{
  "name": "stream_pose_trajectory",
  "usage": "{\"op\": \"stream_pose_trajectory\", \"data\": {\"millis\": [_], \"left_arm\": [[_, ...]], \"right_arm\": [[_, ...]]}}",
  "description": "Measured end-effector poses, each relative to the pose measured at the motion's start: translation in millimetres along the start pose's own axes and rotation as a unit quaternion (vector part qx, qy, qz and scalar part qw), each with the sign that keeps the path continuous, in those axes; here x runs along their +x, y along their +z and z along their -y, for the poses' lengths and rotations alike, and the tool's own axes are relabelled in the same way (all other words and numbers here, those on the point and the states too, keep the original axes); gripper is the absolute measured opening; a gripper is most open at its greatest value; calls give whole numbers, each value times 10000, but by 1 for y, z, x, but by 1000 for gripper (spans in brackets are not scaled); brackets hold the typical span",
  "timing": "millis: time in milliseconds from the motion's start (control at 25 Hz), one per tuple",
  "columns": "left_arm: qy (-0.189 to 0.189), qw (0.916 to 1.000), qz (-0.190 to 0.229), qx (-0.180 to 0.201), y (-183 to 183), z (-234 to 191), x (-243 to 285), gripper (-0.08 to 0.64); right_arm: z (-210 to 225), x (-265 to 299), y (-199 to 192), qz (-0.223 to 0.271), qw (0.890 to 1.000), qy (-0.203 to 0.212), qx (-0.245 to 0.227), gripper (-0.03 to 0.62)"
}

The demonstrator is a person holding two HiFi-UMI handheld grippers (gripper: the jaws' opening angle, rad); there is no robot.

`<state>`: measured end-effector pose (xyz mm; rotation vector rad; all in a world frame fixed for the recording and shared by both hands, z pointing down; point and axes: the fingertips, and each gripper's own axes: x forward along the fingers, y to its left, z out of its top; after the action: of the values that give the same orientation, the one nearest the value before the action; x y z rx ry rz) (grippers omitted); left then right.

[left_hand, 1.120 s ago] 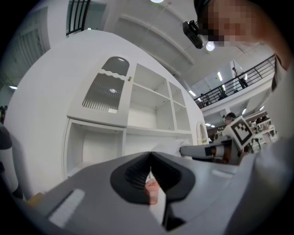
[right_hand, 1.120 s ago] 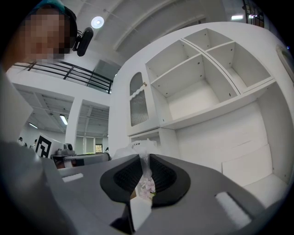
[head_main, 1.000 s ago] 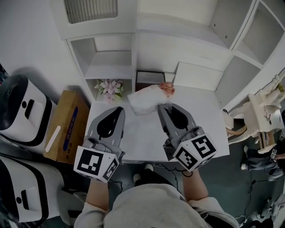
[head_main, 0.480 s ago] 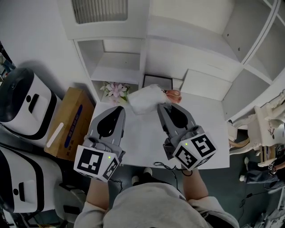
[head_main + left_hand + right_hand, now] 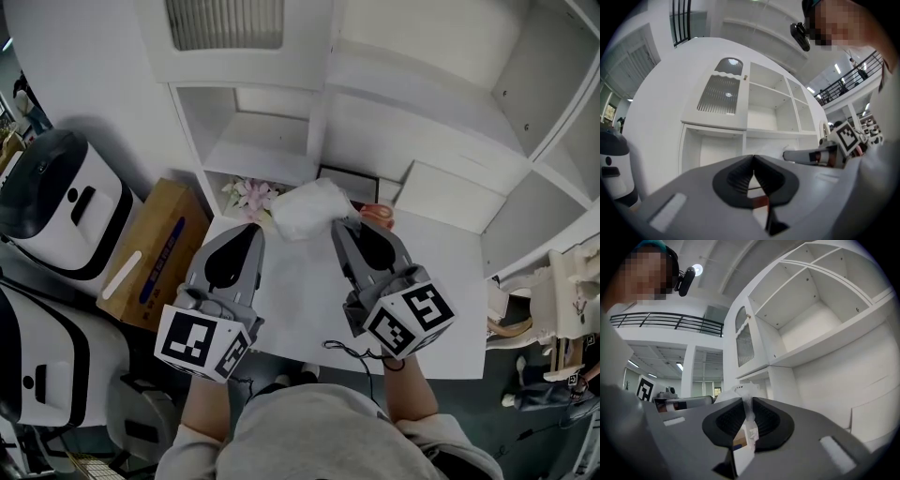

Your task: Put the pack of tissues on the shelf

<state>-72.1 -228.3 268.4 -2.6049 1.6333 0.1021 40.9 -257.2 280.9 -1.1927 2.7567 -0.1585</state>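
Tissue pack point(image 5: 309, 208) nearer shelf point(image 5: 258, 159), pinched in right claw point(image 5: 747, 401), left claw point(image 5: 753, 157) closed

White shelving point(image 5: 253, 155) behind white table point(image 5: 450, 300); cardboard box point(image 5: 159, 253) left, dark floor point(image 5: 487, 394).

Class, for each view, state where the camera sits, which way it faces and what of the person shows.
Head view: on the person's head, facing steeply down at the white table; left hand-held gripper and right hand-held gripper show.
Left gripper view: on that gripper, facing level at the shelf unit; its shut jaws show.
Right gripper view: likewise; its jaws pinch the pack of tissues.
Shared: both gripper views see the shelf unit.
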Motion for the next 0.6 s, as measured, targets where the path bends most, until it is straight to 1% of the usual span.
{"op": "stream_pose_trajectory", "data": {"millis": [280,600], "left_arm": [[262,9996,-86,55,-11,2,-1,2],[285,9995,-96,21,-14,-16,3,2]], "right_arm": [[8,6,-10,-48,9997,213,66,46],[5,26,-17,-110,9996,235,91,46]]}}
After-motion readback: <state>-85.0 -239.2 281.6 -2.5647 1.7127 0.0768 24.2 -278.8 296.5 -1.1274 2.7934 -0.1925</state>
